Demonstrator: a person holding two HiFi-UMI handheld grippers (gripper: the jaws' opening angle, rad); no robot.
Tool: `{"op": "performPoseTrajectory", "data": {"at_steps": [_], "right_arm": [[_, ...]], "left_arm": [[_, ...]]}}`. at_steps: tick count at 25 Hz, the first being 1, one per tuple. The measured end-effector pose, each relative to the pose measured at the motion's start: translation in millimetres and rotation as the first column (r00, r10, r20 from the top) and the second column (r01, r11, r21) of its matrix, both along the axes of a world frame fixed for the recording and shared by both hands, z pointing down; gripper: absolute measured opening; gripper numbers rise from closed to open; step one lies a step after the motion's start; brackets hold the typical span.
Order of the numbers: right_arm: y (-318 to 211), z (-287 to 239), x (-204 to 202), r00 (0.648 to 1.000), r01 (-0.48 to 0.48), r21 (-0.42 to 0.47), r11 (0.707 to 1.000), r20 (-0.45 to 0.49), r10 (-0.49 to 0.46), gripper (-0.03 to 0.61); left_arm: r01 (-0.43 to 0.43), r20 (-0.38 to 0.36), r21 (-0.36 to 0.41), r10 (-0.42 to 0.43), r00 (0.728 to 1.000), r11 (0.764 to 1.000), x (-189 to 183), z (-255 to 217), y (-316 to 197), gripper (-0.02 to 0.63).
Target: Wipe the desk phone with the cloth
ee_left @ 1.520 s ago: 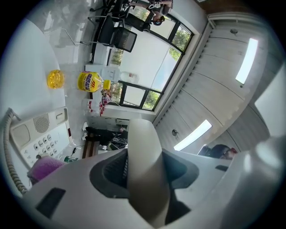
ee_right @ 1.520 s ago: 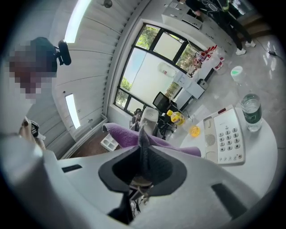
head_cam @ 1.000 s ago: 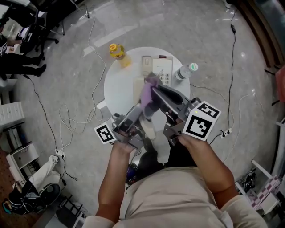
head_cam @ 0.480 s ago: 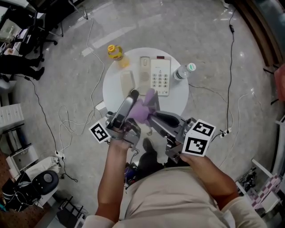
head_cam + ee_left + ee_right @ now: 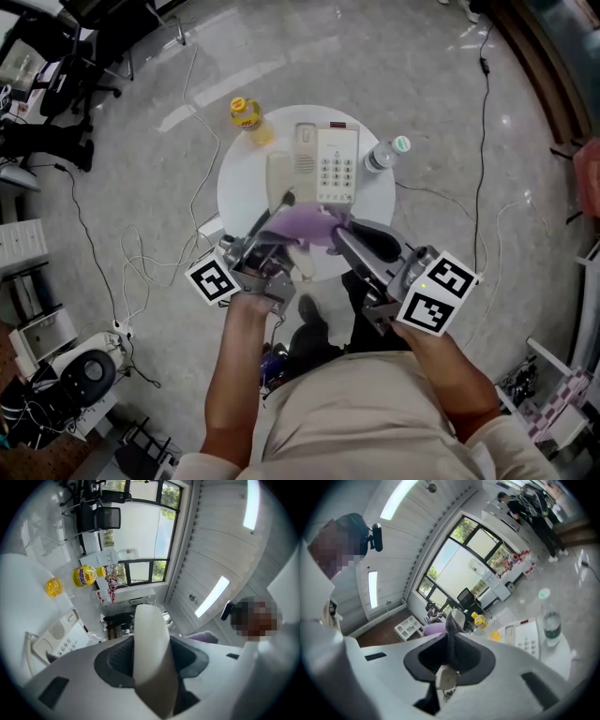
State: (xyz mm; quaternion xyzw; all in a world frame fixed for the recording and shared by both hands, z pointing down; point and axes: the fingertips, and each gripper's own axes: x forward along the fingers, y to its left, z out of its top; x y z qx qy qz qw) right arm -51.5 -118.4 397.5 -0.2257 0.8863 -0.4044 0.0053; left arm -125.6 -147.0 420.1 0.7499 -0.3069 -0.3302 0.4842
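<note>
Purple cloth [image 5: 302,223] is pinched in the right gripper [image 5: 339,231] — its jaws are closed tight on a fold, and a small white tag [image 5: 446,678] hangs at their base. The cloth drapes off to that gripper's left, across to the left gripper [image 5: 284,202], whose jaws are clamped on the cream handset [image 5: 277,174], off its cradle. The desk phone [image 5: 337,164] lies on the round white table [image 5: 242,192] just ahead of both grippers — a yellow bottle [image 5: 246,112] sits ahead-left and a water bottle [image 5: 382,155] ahead-right.

White desk phone [image 5: 337,167] lies flat, handset [image 5: 278,176] off its cradle alongside, purple cloth [image 5: 305,223] bunched just beside it.
</note>
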Motion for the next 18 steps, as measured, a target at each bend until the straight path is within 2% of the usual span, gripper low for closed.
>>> {"op": "performPoseTrajectory", "data": {"at_steps": [3,5,7,11,13,16,18], "right_arm": [[-17,-32,-1,0.992,0.01,0.222,0.975,-0.124,0.018,0.034],[-19,-51,-15,0.981,0.073,0.344,0.936,-0.191,-0.006,0.034],[-14,-56,-35,0.961,0.172,0.412,0.895,-0.269,-0.061,0.034],[0,-41,-66,0.88,0.353,0.42,0.836,-0.453,-0.144,0.035],[0,-35,-71,0.849,0.389,0.435,0.812,-0.512,-0.133,0.035],[-5,-24,-67,0.799,0.432,0.455,0.779,-0.594,-0.097,0.035],[-12,-16,-62,0.771,0.449,0.462,0.765,-0.633,-0.071,0.035]], "left_arm": [[-0.009,0.216,-0.008,0.01,0.976,1.0,5,6,2,0.207],[-0.014,0.358,-0.018,0.02,0.933,1.0,9,12,5,0.207],[-0.021,0.484,-0.016,0.027,0.875,1.0,13,19,9,0.207],[-0.045,0.649,-0.003,0.036,0.76,0.999,21,28,15,0.207],[-0.06,0.715,-0.007,0.047,0.697,0.998,22,31,18,0.207],[-0.098,0.817,-0.012,0.066,0.573,0.995,27,37,25,0.207],[-0.121,0.861,-0.007,0.068,0.505,0.993,31,37,28,0.207]]}}
